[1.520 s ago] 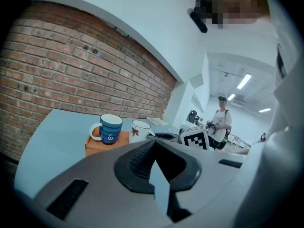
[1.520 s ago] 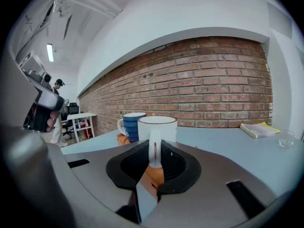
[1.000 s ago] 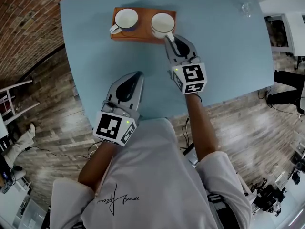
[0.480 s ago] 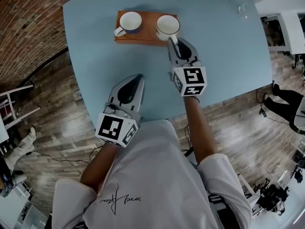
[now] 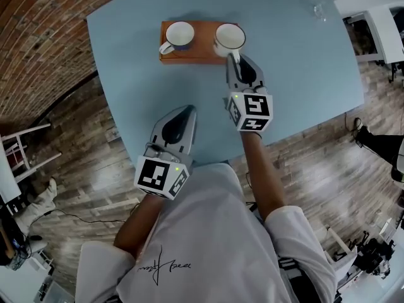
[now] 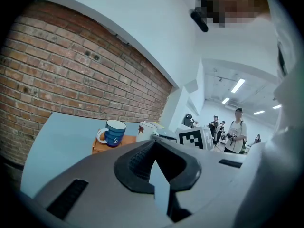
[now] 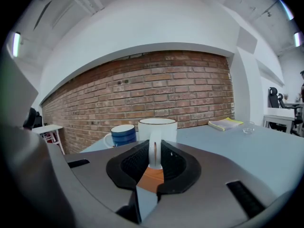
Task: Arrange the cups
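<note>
Seemingly setting the white cup [image 5: 229,38] on the tray [image 5: 199,41] at upper centre, handle [image 7: 153,151] clamped in right gripper [image 5: 235,58], left gripper [image 5: 189,109] closed on nothing; then calls for a gentle release.

A red-brick wall [image 5: 38,36] runs along the left of the room and meets a white ceiling [image 7: 142,23]; the floor [image 5: 82,169] is grey-brown wood plank, with a thin dark cable [image 5: 69,216] lying across it. A pale blue table [image 5: 297,74] fills the middle; a white-framed piece of furniture [image 5: 19,141] stands near the brick; a white desk [image 7: 280,112] and a dark office chair [image 7: 274,98] stand at the far right; strip lights [image 6: 237,85] glow over an open space beyond, where people [image 6: 236,132] stand.
</note>
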The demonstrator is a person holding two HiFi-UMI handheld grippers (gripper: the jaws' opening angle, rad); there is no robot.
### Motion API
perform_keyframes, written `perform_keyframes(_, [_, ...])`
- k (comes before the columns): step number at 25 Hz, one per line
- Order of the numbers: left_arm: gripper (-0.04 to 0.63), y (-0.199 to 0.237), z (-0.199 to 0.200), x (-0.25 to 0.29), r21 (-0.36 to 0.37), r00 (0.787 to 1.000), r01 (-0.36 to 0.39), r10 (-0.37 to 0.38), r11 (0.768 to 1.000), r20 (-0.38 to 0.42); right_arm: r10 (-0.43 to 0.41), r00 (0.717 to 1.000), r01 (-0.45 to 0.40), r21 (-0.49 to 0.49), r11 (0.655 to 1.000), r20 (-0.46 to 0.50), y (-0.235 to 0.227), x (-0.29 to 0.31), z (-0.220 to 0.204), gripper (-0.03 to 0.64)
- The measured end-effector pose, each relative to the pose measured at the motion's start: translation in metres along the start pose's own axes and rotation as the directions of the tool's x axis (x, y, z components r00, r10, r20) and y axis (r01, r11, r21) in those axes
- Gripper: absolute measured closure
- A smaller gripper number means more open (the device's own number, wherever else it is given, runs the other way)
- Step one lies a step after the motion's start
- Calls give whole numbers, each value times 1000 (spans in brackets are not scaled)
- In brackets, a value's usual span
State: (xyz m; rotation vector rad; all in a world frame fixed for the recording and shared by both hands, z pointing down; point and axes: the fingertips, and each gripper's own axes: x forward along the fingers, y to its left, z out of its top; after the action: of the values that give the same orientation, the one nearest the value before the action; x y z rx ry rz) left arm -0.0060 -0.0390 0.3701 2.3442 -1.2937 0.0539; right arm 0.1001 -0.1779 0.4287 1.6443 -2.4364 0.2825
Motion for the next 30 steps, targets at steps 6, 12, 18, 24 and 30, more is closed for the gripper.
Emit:
perform_keyframes(6, [588,8,4,-9,9,1000,23,-23,1000,2,-66,998,66,18,998,24,9,1,3,552])
perform_keyframes(12, [588,20,9,-16,8,999,31,-31,999,12,-141,989,141,17,990,40,16,4,2,552])
perform_keyframes(18, [588,26,8,-24,15,998,57,-57,998,-3,-204,977,203,16,979,61,20,7,1,552])
perform_keyframes(24, [588,31,2,-27,19,996,86,-85,996,-30,-239,969,239,14,971,66,21,10,-6,552])
perform_keyframes(30, [588,35,-2,-29,28,994,96,-95,995,-45,-247,967,247,4,969,63,23,13,-16,552])
